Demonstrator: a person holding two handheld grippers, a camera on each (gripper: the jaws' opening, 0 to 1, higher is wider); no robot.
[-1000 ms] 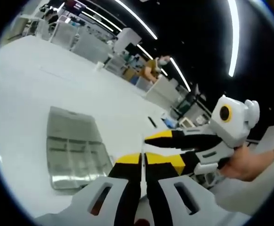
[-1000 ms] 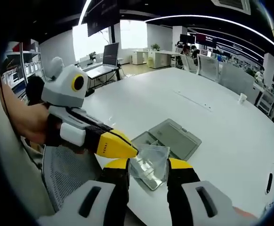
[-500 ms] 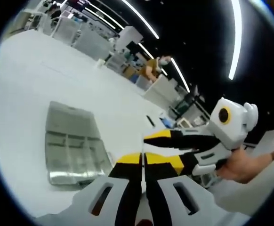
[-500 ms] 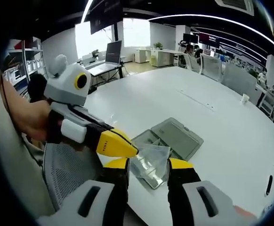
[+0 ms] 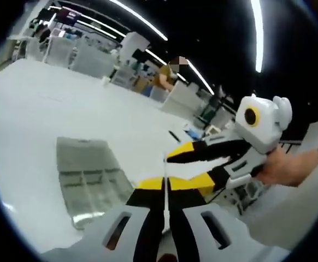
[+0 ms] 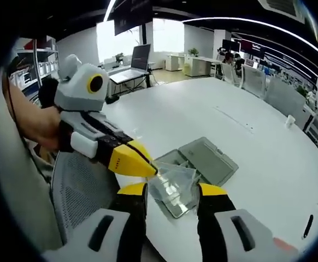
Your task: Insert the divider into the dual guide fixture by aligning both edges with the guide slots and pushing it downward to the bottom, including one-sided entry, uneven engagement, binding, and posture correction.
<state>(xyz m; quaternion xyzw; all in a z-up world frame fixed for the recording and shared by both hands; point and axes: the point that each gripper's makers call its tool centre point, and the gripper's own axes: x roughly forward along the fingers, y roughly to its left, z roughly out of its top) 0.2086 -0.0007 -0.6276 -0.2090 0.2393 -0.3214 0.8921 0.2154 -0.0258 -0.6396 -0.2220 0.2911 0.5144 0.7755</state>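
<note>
Left gripper (image 5: 165,184): its jaws are pressed together on the thin edge of the clear divider (image 6: 174,183), which in the left gripper view runs as a pale line up between the yellow tips. In the right gripper view it comes in from the left and pinches the sheet's upper left corner.

Right gripper (image 6: 172,190): its jaws stand apart with the sheet lying across the gap between them; whether their pads touch the plastic I cannot tell. In the left gripper view it enters from the right, held by a hand (image 5: 290,166).

Divider: a transparent plastic sheet, held in the air above the near edge of the white worktop (image 6: 246,142), tilted, not yet in any slot.

Fixture (image 5: 88,174): a clear compartmented tray lying flat on the worktop with its lid open beside it, beyond and below the divider. Its guide slots are too small to make out.

Done so far: the divider appears picked up and carried near the fixture.

Left to do: judging from this, nearly all of it, namely lowering the sheet over the fixture, lining both edges up with the slots, and pushing down to the bottom while correcting any tilt or binding.

Surroundings: a mesh chair (image 6: 80,191) sits just below the left gripper.
</note>
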